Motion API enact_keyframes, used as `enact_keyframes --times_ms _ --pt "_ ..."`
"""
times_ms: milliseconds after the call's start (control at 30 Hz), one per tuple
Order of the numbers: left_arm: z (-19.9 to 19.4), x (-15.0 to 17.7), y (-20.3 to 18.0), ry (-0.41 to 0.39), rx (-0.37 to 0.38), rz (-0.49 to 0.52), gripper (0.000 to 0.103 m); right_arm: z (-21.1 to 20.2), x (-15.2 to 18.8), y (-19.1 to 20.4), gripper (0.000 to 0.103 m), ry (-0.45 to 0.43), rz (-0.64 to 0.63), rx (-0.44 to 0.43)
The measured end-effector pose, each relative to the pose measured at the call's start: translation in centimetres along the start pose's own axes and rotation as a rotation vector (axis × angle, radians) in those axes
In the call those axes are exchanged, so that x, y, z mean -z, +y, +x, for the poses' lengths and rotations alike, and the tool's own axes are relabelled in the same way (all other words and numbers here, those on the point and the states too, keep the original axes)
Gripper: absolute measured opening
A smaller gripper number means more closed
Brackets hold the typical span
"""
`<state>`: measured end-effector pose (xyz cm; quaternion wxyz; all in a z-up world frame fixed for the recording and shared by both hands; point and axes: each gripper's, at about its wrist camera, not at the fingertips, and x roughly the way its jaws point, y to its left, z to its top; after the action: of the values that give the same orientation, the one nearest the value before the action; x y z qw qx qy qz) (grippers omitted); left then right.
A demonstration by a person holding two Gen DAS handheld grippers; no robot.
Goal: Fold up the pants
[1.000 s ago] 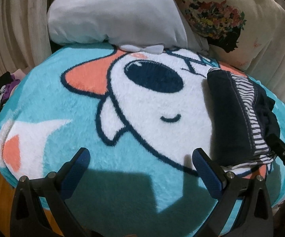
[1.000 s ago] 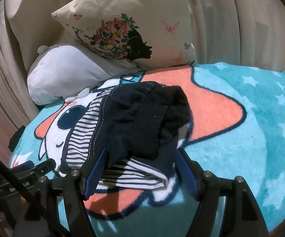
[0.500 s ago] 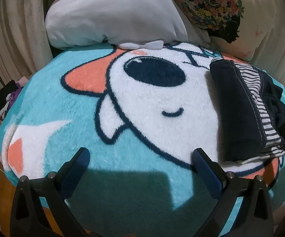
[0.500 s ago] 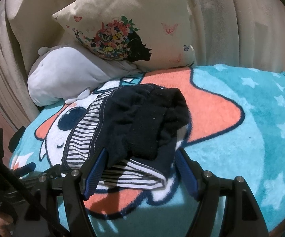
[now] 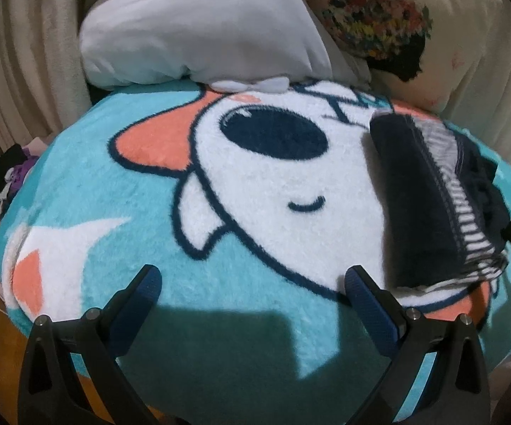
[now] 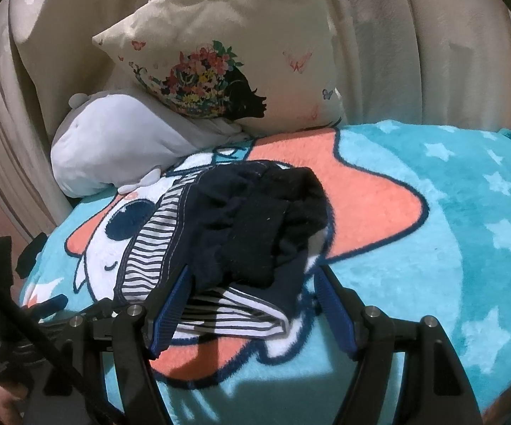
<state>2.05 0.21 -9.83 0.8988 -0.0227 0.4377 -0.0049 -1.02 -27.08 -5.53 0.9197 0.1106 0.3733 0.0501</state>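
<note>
- The pants (image 6: 241, 233), dark navy with a striped lining showing, lie folded into a compact bundle on the cartoon blanket (image 6: 450, 248), over the white face and orange star of its print.
- The right wrist view looks at the bundle from its near short end: the dark top fold humps up, and striped layers stick out underneath at the near edge. The long axis runs away from this camera toward the pillows.
- The left wrist view sees the pants (image 5: 421, 205) from the side, at the right of the picture, as a long dark slab with a stitched seam and a striped band along its far side; its length runs from near the camera's right up toward the floral pillow (image 5: 414, 35).
- Right tongs (image 6: 251, 304) are spread wide, released, with a blue pad on each side of the bundle's near end; whether the left pad touches the cloth I cannot tell.
- Left tongs (image 5: 251, 294) are also spread and released, holding nothing, over bare blanket (image 5: 113, 194) just beside the bundle's near corner.
- Only the right view shows the left tool's body at its lower left, and the blanket's white stars to the right.
- A grey plush pillow (image 5: 198, 32) sits at the blanket's far edge, beside the floral one; pale curtain (image 6: 414, 35) hangs behind.
</note>
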Motion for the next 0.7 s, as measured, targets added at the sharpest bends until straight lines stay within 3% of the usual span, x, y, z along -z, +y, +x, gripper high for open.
enact_keyframes --times_ms 233,700 --pt "-2.6 -0.9 0.0 -0.076 -0.019 0.006 0.103 -0.2 -0.2 -0.2 0.076 -0.006 0.006 0.003" --pt "-3.6 -0.8 -0.9 -0.08 0.007 0.05 0.103 -0.6 -0.1 0.1 0.076 -0.008 0.005 0.006"
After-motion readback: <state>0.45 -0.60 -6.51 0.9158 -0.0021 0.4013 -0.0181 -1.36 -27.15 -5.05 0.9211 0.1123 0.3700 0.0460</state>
